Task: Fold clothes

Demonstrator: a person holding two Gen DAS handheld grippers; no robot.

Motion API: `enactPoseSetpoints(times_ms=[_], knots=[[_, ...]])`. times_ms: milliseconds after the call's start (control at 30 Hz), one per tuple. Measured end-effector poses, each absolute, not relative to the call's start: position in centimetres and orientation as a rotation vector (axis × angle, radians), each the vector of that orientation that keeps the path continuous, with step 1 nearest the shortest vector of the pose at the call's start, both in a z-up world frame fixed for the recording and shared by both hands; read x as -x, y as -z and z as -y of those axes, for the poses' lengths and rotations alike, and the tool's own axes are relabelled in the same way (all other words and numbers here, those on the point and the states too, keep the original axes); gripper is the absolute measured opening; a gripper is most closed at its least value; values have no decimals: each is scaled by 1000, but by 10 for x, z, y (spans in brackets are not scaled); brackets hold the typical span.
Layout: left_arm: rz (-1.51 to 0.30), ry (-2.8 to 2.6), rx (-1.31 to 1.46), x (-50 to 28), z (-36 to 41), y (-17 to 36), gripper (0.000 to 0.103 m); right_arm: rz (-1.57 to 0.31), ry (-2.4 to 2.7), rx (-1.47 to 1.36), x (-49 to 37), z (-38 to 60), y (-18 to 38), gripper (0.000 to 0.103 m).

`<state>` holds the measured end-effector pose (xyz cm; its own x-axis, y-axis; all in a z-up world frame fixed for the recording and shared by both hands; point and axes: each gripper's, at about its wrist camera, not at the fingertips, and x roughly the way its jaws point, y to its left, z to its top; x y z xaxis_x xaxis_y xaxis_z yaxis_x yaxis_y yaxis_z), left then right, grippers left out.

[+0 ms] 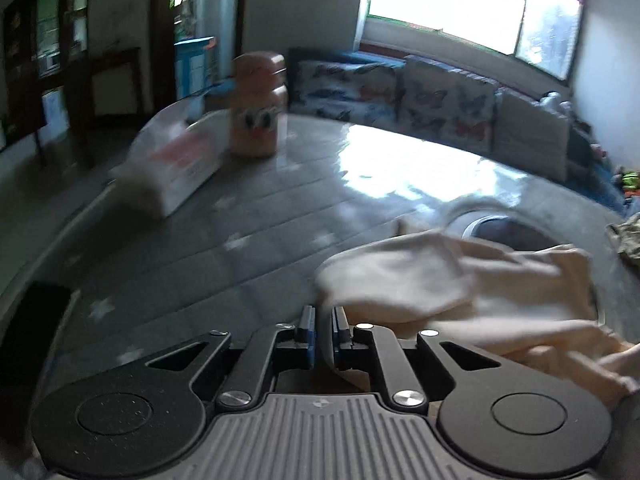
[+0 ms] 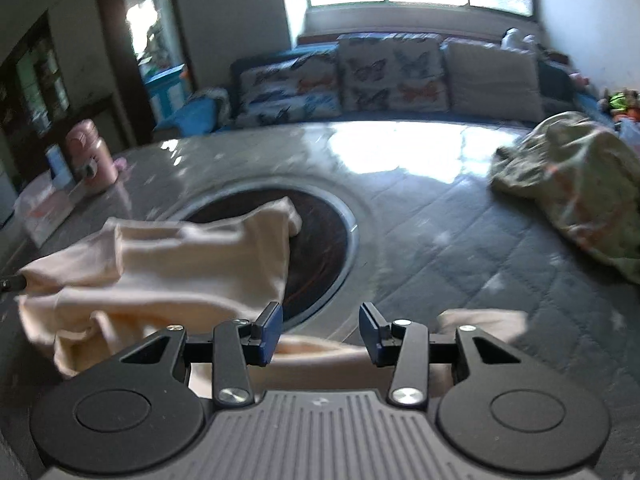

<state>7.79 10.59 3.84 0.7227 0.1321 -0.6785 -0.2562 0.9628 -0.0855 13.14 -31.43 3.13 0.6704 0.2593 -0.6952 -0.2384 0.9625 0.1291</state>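
Left hand-held gripper (image 1: 323,330): jaws nearly together, clamped on an edge of the cream soft-knit garment (image 1: 460,292), which trails right across the grey quilted worktop (image 1: 240,248). Right hand-held gripper (image 2: 320,332): jaws apart, empty, cream cloth just beneath. Garment's long axis runs left–right, partly over the round dark inset (image 2: 320,240). Olive patterned garment (image 2: 572,184) lies far right; sofa and window behind.

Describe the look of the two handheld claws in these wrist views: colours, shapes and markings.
Both look alike. The left claw and right claw have black linkage arms with silver rivets, ending in narrow fingers with blue pads. Behind them sit two round black discs either side of a grey ribbed body bearing a small round emblem. No cables or sleeves show.
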Motion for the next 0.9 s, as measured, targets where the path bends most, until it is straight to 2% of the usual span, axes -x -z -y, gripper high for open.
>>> enactPoseSetpoints(times_ms=[67,133,433,667,800,900], knots=[[-752,-260,186,-73,-118,-35,16,-815,-305,-8,-131,308,-26,43],[-760,-286,189,-69,-127,-35,31,-837,-325,15,-131,302,-23,43],[-694,-192,143,-103,-109,-60,47,-757,-361,5,-170,290,-55,42],[-672,-94,89,-164,-73,-70,47,-745,-392,-22,-224,275,-67,40],[-721,-49,105,-200,-65,-61,48,-783,-407,-24,-254,263,-56,35],[-767,-5,125,-220,-62,-50,52,-826,-418,-13,-274,253,-40,33]])
